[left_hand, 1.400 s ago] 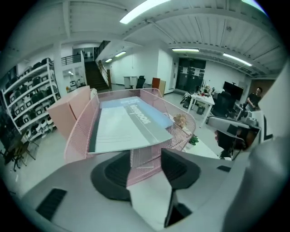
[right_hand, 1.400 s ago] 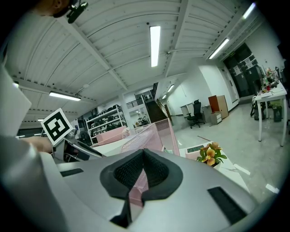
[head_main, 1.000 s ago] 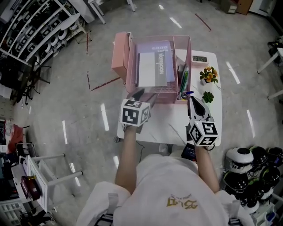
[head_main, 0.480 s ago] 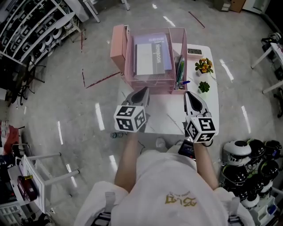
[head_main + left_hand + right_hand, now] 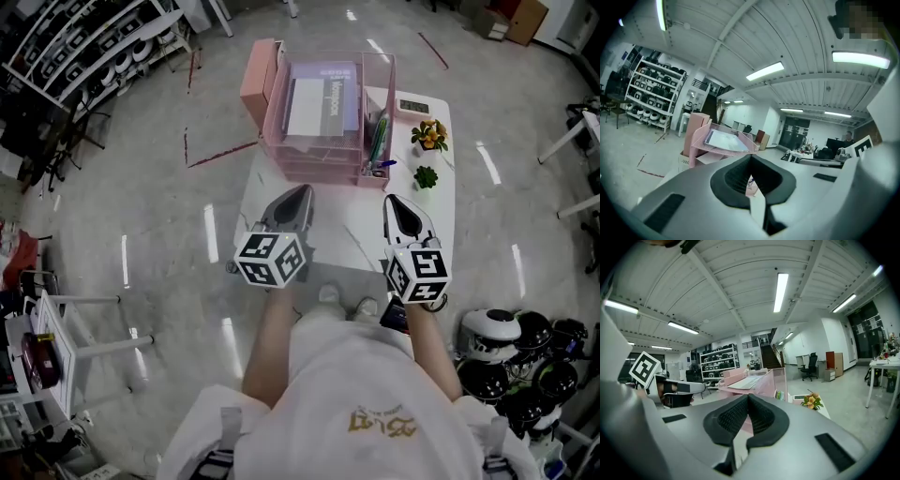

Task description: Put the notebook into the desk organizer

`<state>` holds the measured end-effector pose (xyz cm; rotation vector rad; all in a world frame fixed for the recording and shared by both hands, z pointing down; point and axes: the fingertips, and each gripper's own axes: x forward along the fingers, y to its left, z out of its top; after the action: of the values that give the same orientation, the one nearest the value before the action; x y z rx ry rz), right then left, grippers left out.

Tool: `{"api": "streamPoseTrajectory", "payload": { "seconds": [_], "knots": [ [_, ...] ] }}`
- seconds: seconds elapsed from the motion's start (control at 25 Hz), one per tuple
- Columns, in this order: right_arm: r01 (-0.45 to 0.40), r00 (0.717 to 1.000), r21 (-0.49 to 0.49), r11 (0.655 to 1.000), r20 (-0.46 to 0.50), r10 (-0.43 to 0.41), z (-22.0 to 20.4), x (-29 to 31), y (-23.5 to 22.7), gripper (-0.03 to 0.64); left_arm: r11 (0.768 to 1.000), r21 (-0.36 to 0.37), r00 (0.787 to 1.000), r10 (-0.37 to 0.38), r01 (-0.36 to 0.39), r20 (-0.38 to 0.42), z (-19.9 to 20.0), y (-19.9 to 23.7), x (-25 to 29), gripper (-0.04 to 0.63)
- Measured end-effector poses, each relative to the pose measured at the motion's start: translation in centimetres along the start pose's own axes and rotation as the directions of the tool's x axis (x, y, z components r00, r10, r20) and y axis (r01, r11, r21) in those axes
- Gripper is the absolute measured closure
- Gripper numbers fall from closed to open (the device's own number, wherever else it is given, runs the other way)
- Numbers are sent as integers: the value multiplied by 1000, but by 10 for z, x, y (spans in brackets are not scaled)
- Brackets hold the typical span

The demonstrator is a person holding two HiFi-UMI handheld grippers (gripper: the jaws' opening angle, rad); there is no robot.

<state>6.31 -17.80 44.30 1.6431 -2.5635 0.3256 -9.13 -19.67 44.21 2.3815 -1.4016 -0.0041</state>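
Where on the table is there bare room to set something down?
Bare: the near half of the table, from the desk organizer front to the near edge, where the left gripper and right gripper hover. Crowded: the far end, filled by the organizer; the right strip beside it holds a clock, flower pot and plant.

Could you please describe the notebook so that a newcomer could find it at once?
Start at the white table and go to the pink wire desk organizer at its far end. The notebook lies flat in its top tray. It is the wide, pale purple and white slab, unlike the thin pens standing in the narrow compartment to its right.
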Motion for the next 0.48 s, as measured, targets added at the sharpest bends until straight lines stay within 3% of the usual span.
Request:
{"api": "streamPoseTrajectory", "payload": {
  "seconds": [0.48],
  "knots": [
    [-32, 999, -5, 999, 18, 32, -1, -17, 0, 606, 998, 6, 998, 59, -60, 23, -9, -14, -26, 578]
  ]
}}
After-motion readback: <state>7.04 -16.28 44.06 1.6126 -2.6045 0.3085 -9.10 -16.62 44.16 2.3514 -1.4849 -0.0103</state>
